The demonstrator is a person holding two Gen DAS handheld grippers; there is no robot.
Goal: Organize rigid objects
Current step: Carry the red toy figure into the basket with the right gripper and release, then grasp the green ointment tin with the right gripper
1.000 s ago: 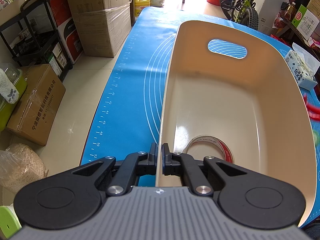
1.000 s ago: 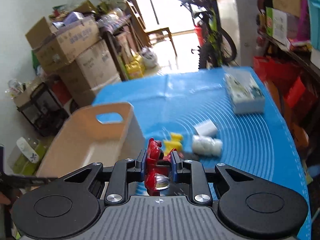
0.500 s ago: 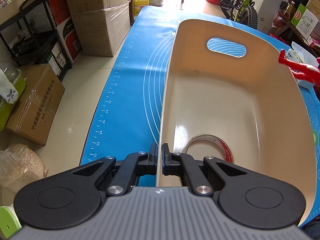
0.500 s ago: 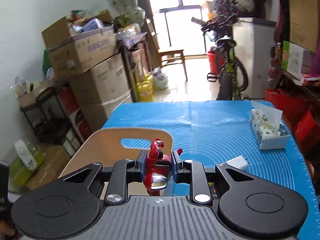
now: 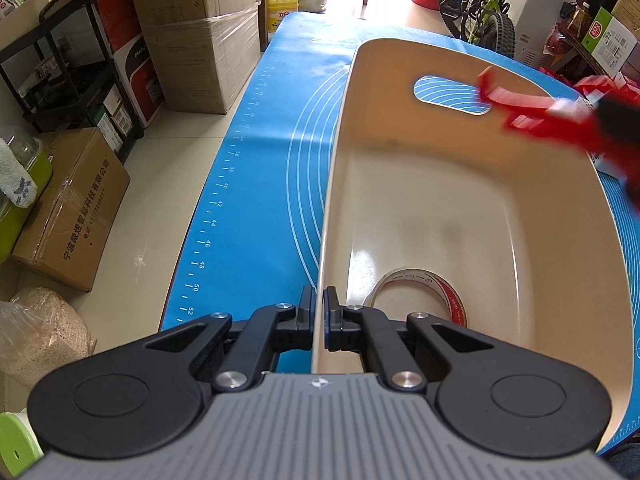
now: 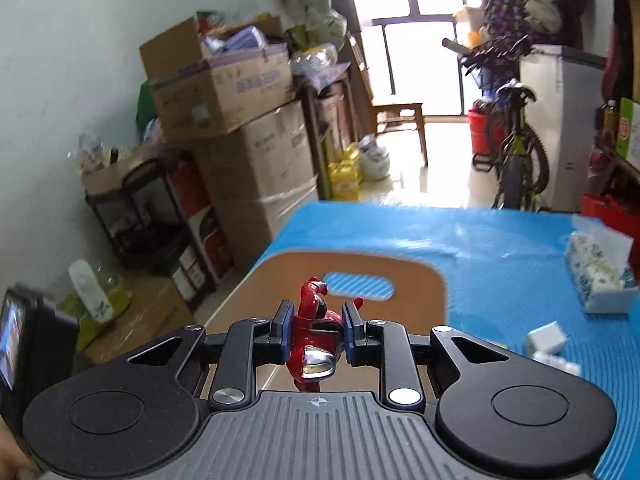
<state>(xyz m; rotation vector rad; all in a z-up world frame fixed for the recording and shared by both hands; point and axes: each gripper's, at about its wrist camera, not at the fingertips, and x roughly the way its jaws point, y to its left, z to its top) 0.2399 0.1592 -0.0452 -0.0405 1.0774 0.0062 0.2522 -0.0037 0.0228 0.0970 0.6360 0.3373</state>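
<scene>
A beige plastic bin stands on the blue mat. My left gripper is shut on the bin's near-left rim. A roll of clear tape lies on the bin floor. My right gripper is shut on a red toy and holds it above the bin. In the left wrist view the red toy shows blurred over the bin's far right rim.
A tissue pack and small white blocks lie on the mat to the right of the bin. Cardboard boxes, a black rack and a bicycle stand around the table.
My right gripper has carried the red toy up and left, from the mat to above the bin. The left gripper has stayed on the bin rim.
</scene>
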